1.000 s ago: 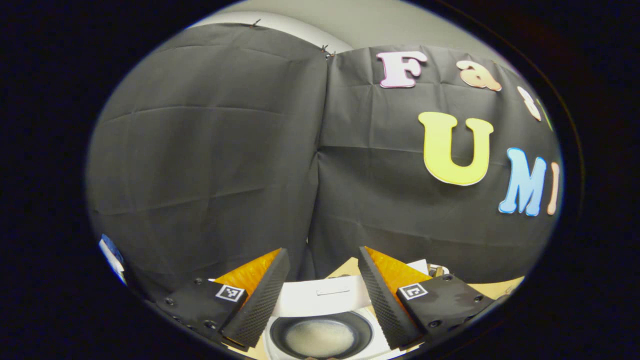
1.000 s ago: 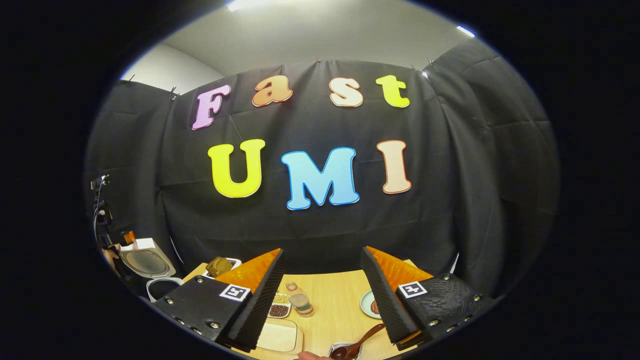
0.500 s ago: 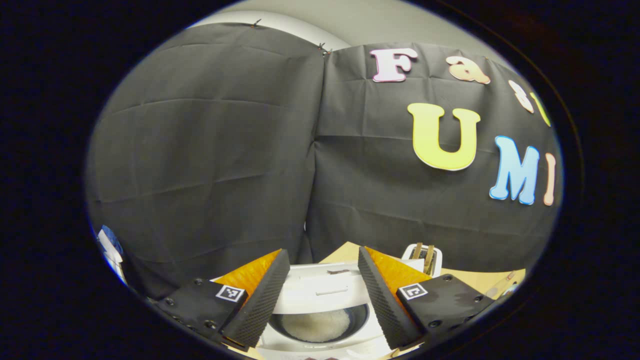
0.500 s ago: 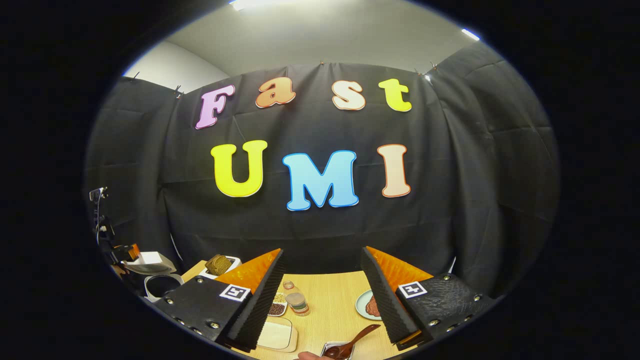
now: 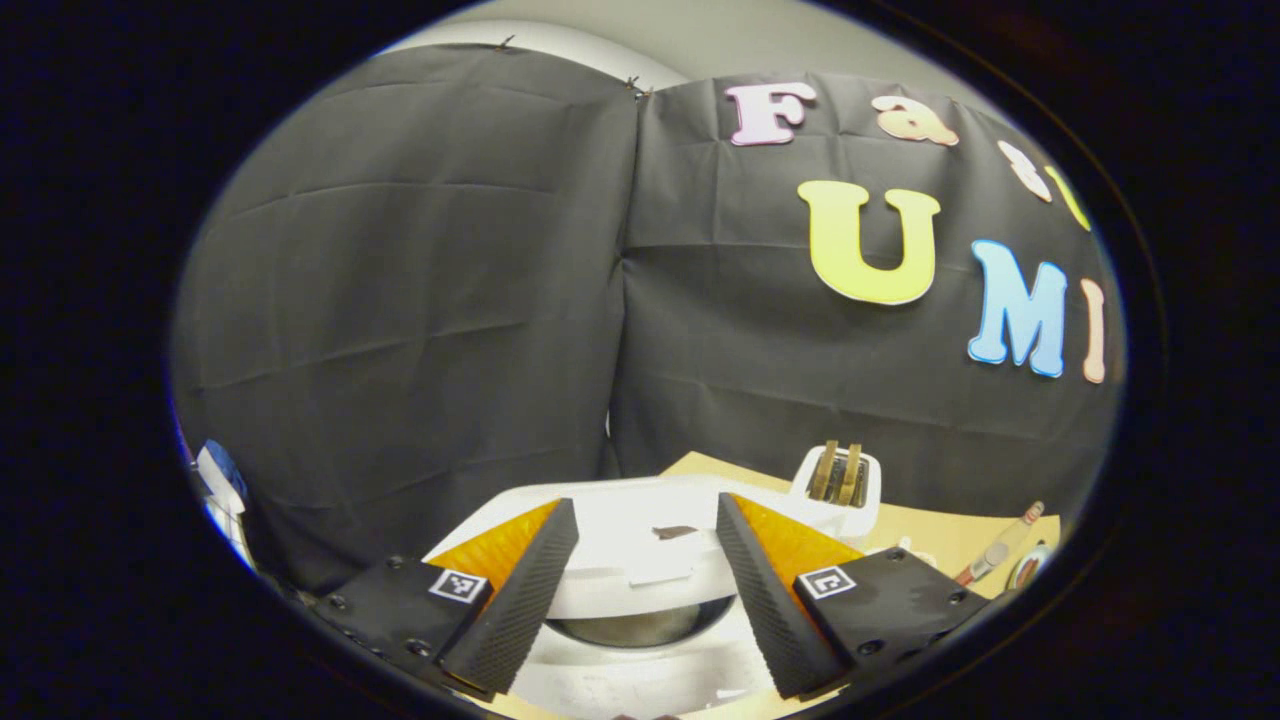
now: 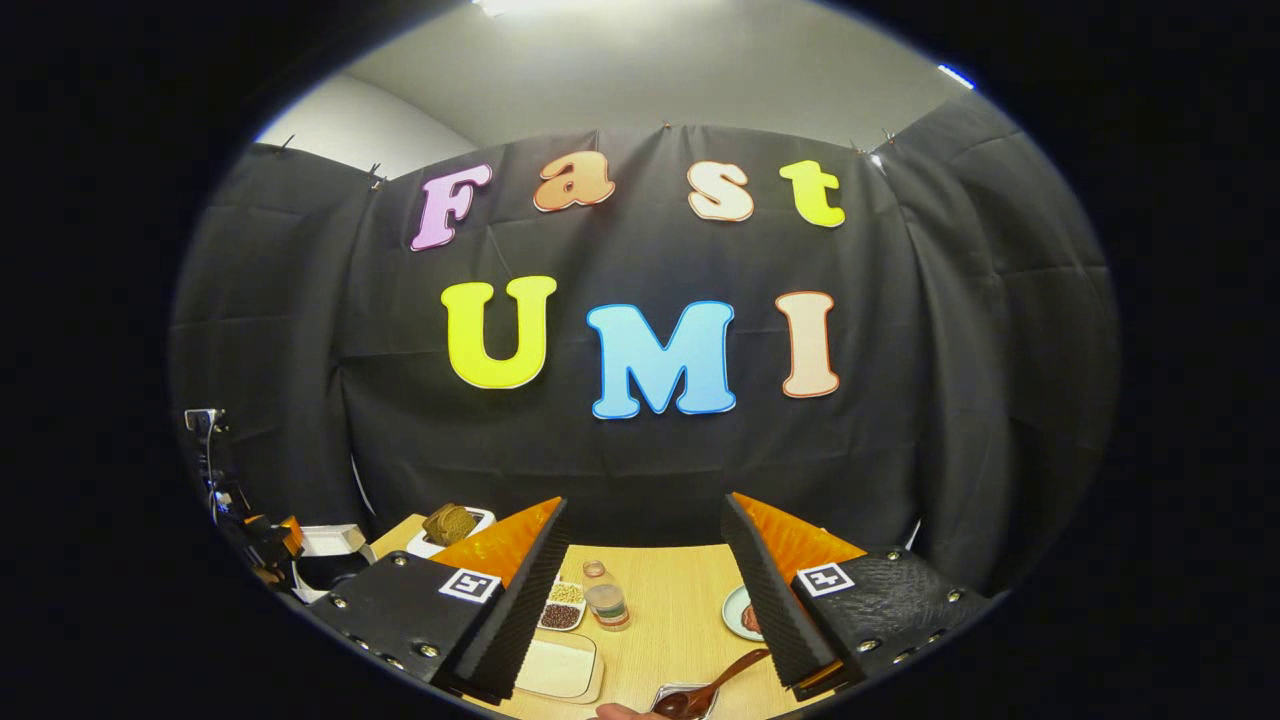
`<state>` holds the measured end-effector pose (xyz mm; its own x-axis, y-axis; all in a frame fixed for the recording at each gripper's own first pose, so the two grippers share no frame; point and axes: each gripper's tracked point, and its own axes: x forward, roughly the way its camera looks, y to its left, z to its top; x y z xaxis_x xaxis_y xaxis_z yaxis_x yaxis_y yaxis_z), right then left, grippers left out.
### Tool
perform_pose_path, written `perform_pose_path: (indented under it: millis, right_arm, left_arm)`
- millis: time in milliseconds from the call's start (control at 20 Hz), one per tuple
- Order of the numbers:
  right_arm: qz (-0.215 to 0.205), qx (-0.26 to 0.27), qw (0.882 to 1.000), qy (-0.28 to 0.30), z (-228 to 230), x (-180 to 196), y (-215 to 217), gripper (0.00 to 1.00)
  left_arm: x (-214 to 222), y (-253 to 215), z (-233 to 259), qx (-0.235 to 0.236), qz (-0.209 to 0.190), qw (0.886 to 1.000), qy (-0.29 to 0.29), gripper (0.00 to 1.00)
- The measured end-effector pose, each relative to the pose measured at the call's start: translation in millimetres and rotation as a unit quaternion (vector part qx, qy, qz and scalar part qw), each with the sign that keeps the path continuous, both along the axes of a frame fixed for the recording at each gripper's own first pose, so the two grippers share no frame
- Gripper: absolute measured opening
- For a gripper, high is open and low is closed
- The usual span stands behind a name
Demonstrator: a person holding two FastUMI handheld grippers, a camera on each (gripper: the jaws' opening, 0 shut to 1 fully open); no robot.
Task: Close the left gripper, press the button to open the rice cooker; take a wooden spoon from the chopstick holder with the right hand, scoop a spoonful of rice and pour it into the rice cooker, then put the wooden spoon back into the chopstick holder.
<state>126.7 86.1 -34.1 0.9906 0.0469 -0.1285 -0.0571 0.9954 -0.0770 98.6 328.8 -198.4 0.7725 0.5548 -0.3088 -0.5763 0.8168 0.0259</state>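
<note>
Spoon returned, cooker lid coming down

Left claw [image 5: 645, 590] gapes over the rice cooker [image 5: 640, 545] (lid nearly flat); right claw [image 6: 645, 595] hangs apart, empty, above the wooden spoon [image 6: 715, 685] in its holder. Judged next: withdraw.

You see a white rice cooker [image 5: 640, 560] with a dark pot, white toaster [image 5: 840, 490], light wood-grain table [image 6: 670, 610], dark brown spoon [image 6: 715, 688], white tray [image 6: 558, 668].

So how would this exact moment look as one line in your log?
left gripper: open, over rice cooker lid | right gripper: open, empty | wooden spoon: in chopstick holder
</note>
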Motion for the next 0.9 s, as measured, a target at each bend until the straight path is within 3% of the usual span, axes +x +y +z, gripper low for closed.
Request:
perform_pose_path:
  millis: [750,900]
  right_arm:
    - [0.0,-0.007,1.0,0.015,-12,-1,12,0.92]
    - [0.002,-0.007,1.0,0.022,-21,-4,19,0.92]
  left_arm:
    - [-7,-20,-88,-0.065,-0.019,0.997,0.047,0.98]
    - [-8,-20,-94,-0.045,-0.028,0.997,0.054,0.98]
